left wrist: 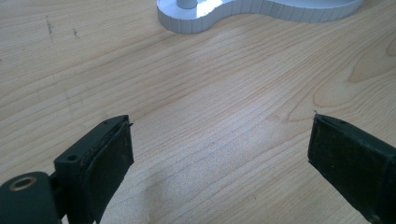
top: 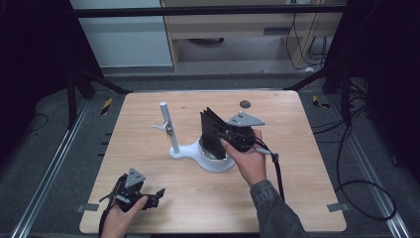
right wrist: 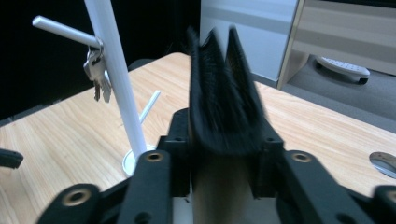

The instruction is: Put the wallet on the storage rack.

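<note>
A black wallet-like thing with several fanned leaves stands upright over the round dish of a white stand. My right gripper comes in from its right, and the pads sit against both of its sides. In the right gripper view the black thing is blurred and spans the whole gap between the jaws of that gripper. A bunch of keys hangs from a peg on the stand's white pole. My left gripper rests open near the table's front left, its jaws wide apart over bare wood.
A small grey disc lies on the wooden table at the back, right of centre. The stand's base lies ahead of the left gripper. A black cable trails from the right gripper across the table's right side.
</note>
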Demonstrator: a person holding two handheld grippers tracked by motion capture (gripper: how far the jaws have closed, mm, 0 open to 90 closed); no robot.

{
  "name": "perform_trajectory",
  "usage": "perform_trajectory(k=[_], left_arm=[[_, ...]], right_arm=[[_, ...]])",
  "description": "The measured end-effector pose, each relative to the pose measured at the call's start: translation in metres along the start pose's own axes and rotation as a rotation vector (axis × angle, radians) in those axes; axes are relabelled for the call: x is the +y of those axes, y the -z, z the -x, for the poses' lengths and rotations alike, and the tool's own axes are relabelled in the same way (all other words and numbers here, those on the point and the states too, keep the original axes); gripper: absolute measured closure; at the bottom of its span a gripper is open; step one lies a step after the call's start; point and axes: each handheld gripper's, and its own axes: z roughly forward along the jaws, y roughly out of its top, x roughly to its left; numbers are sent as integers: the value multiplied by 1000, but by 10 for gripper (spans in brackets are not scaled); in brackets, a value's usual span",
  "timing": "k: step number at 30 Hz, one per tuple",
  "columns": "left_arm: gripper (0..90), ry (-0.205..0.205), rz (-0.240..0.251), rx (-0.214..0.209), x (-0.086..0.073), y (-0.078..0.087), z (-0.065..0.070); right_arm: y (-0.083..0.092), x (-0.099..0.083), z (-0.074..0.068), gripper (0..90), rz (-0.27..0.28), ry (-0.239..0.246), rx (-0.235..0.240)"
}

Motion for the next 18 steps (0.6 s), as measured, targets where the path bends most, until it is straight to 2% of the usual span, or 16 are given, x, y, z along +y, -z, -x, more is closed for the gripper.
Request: perform_trajectory(k=[4,6,8,9,10,12,13,14,16,18], left_arm=[[64,-1,-5,-1,0,-1,0],[63,2,-2,0,0,0,0],[63,3,-2,0,0,-1,-1],[61,4,-2,1,-1,-1,-1],[60,4,-2,1,-1,-1,-1],[58,11,1,4,-1,0,-2],[56,14,4,8,-1,0,-3],[55,14,4,8,-1,0,-3],[53,15,3,8,-1,0,-4],[51,18,1,17,-2,0,-6]], right_arm=[[5,0,2,579,-19,14,-10],[10,0,2,512,-31,18,-10],[12,-1,2,489,-35,23,-12],[15,-2,2,432,-46,23,-17],[15,-2,2,432,-46,23,-17],[19,-3,3,372,-57,28,-20],[24,-5,4,308,-70,23,-16],[24,-5,4,308,-70,23,-16],[31,-8,4,258,-65,36,-42],[40,-13,6,180,-76,37,-44]])
